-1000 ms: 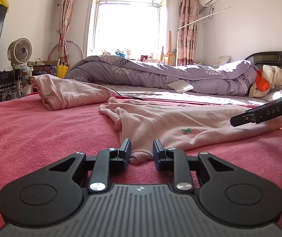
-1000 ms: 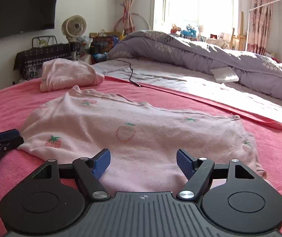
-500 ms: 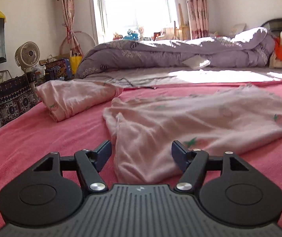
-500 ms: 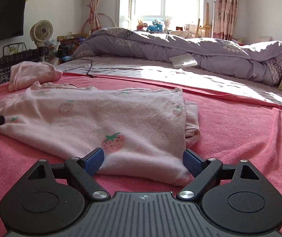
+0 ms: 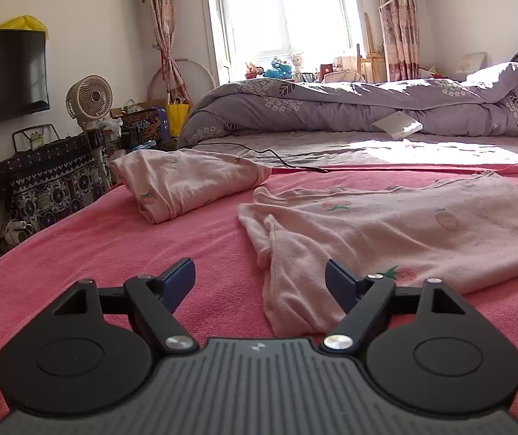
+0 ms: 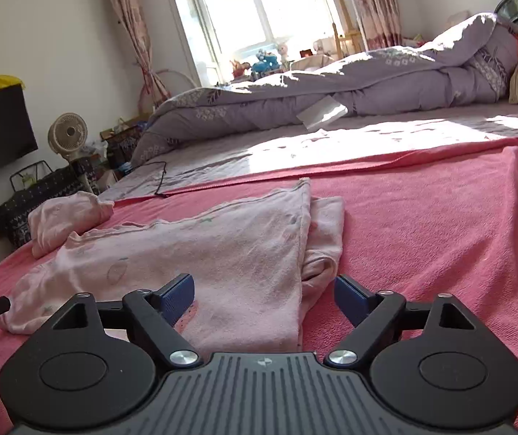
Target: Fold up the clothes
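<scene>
On pink blanket, strawberry garment, half-folded

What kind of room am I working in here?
Most likely a home bedroom: a rolled purple duvet lies on the bed, a wall-mounted TV hangs to the side, and curtains frame a sunny window.

A bed carries everything, its near part covered by a pink blanket. On the blanket lies a pale pink strawberry-print garment, spread flat with one side folded over. Beyond it, well apart, lies a folded pink garment. Past the blanket's far edge a black cable, a white booklet and a rolled purple quilt lie on the grey sheet.
</scene>
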`<state>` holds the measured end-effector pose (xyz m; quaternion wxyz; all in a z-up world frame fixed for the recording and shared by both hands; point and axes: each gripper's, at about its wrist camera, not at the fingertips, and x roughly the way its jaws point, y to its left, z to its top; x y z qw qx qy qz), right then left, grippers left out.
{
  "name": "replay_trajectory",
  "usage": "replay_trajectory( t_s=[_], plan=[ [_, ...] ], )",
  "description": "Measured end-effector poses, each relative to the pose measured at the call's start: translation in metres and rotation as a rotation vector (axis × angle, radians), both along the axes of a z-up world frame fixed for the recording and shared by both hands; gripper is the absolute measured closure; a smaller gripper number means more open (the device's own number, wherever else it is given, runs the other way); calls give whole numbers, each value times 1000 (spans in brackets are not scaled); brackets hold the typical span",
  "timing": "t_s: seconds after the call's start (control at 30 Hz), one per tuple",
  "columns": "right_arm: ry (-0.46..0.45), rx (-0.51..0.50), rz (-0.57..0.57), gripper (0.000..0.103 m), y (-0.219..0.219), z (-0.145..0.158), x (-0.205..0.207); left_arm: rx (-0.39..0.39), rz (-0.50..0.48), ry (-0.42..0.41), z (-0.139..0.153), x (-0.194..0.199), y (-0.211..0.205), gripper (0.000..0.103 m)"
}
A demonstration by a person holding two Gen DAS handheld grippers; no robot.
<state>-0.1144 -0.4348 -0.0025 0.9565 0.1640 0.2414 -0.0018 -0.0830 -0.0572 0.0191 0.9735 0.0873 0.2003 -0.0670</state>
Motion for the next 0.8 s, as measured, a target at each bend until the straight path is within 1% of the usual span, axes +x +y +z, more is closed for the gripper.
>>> replay_trajectory(
  t_s=[0.03,0.07,0.1,0.13,0.17,0.2,0.27,0.3,0.33,0.37,0.43,0.47,0.5,0.53,0.57,0.6,0.63,0.67,0.7,0.77,0.8],
  plan=[
    [33,21,15,51,3,-7,4,19,0,13,-3,2,-3,22],
    [30,-9,-7,60,7,-8,2,41,5,29,-8,4,-5,22],
    [27,-38,-28,67,11,-10,0,50,8,38,-10,5,-5,22],
    [12,-52,-41,80,10,-8,-6,56,10,44,-13,6,-5,21],
    [-1,-32,-53,89,6,-5,-13,50,9,46,-13,6,-2,21],
    [-14,-13,-66,91,2,-3,-21,41,7,47,-13,6,1,21],
    [7,-37,-81,93,-4,-5,-26,30,12,52,-13,8,6,14],
    [25,-56,-90,93,-7,-8,-28,25,16,55,-14,9,8,13],
    [45,-51,-84,93,-11,-14,-28,19,18,58,-15,10,9,13],
    [33,-32,-73,93,-13,-19,-30,17,20,57,-15,10,10,13],
    [30,-48,-63,93,-13,-16,-33,24,25,50,-13,8,10,13],
    [29,-59,-68,90,-14,-14,-36,33,38,40,-9,7,10,13],
    [28,-71,-73,87,-14,-11,-38,43,54,29,-5,6,11,13],
    [26,-82,-78,75,-15,-9,-40,45,66,18,0,5,12,13],
    [12,-88,-108,62,-20,-3,-40,32,73,1,6,5,14,14],
    [-2,-93,-137,57,-24,2,-41,11,71,-11,11,5,15,14],
    [-20,-92,-156,55,-29,7,-38,-16,58,-20,15,6,15,14],
    [-38,-78,-158,52,-35,14,-30,-35,38,-28,18,8,13,14],
    [-49,-57,-147,49,-39,19,-23,-54,18,-34,20,9,11,14],
    [-74,5,-78,38,-47,29,10,-40,0,-27,15,13,2,14],
    [-69,5,-57,37,-46,30,27,-31,-8,-22,13,15,-2,14]
  ],
)
